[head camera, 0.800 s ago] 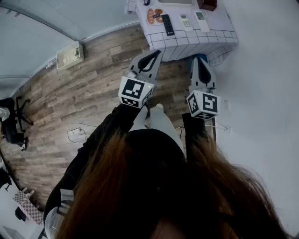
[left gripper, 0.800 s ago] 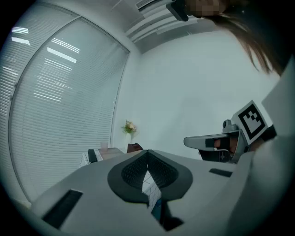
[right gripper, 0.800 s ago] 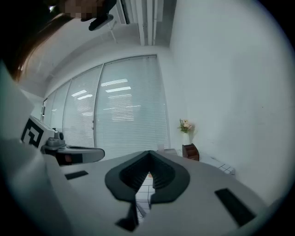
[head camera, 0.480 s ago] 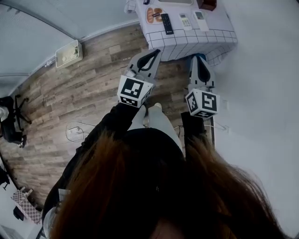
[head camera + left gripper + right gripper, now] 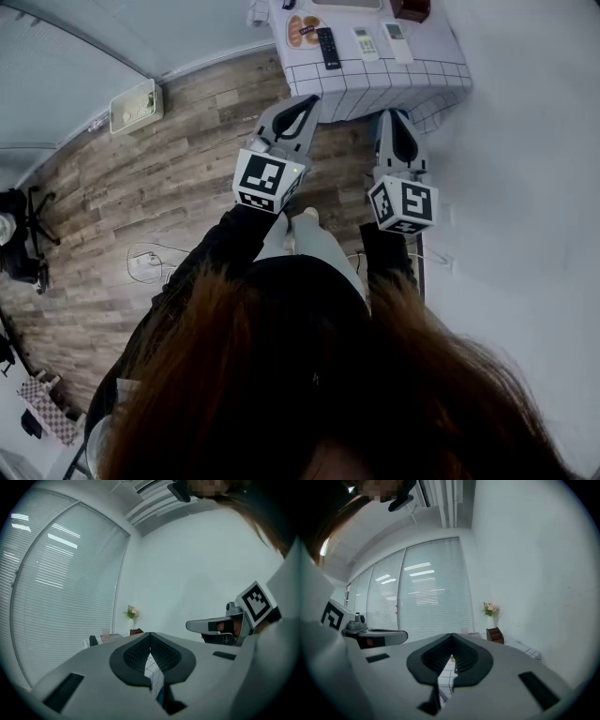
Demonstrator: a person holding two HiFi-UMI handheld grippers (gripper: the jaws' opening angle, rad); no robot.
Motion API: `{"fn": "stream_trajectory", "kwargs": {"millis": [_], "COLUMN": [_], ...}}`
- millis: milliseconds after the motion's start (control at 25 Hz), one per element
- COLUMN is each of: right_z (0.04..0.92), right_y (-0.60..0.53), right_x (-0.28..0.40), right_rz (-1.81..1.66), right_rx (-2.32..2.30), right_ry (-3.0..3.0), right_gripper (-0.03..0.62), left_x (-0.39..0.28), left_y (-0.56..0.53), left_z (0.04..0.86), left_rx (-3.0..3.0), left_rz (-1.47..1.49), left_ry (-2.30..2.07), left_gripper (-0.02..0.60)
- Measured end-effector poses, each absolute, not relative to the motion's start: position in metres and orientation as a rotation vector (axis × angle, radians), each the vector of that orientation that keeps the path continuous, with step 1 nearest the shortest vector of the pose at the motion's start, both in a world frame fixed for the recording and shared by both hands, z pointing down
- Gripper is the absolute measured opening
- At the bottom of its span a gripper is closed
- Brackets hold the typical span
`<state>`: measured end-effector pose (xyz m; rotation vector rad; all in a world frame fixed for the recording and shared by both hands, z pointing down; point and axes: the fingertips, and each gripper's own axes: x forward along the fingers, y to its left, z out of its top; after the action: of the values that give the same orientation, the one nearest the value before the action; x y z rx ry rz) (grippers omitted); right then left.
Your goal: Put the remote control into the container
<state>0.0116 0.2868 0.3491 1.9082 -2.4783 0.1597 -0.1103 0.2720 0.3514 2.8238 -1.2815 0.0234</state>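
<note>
**A:** Head view first: where is the remote?

**B:** A black remote (image 5: pixel 327 47) lies on the table (image 5: pixel 441 70) toward its left edge, just beside an orange dish (image 5: pixel 302 30). A white remote (image 5: pixel 364 42) and a second white remote (image 5: pixel 397 37) lie to its right, apart from each other. A brown box (image 5: pixel 412 7) sits at the far right corner. I cannot tell which thing is the container.

**A:** And the grippers?

**B:** The left gripper (image 5: pixel 305 101) and right gripper (image 5: pixel 396 116) are both over the wood floor (image 5: pixel 187 159), short of the table's near edge and pointing at it.

**A:** Left gripper view?

**B:** The left gripper's (image 5: pixel 150 637) jaw tips meet with nothing between them. The checked cloth shows below the tips, and flowers (image 5: pixel 131 612) stand beyond.

**A:** Right gripper view?

**B:** The right gripper (image 5: pixel 451 637) is closed too and empty. The brown box (image 5: pixel 495 635) is ahead by the wall.
</note>
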Motion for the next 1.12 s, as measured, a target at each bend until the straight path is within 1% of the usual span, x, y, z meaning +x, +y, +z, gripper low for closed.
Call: {"fn": "stream_trajectory", "kwargs": {"millis": [640,1120], "right_z": [0.341,0.341], "right_y": [0.257,0.164], "right_x": [0.056,0.068], "right_rz": [0.157,0.16], "right_rx": [1.871,1.916], "right_ry": [-2.522,-2.488], "right_gripper": [0.018,0.018], "left_x": [-0.09,-0.083], "left_y": [0.235,0.132], "left_z": [0.331,0.342], "left_rx": [2.836,2.818], "left_rz": [-0.03,-0.034], "left_ry": [-1.377,-1.353], "left_gripper": [0.009,0.009]}}
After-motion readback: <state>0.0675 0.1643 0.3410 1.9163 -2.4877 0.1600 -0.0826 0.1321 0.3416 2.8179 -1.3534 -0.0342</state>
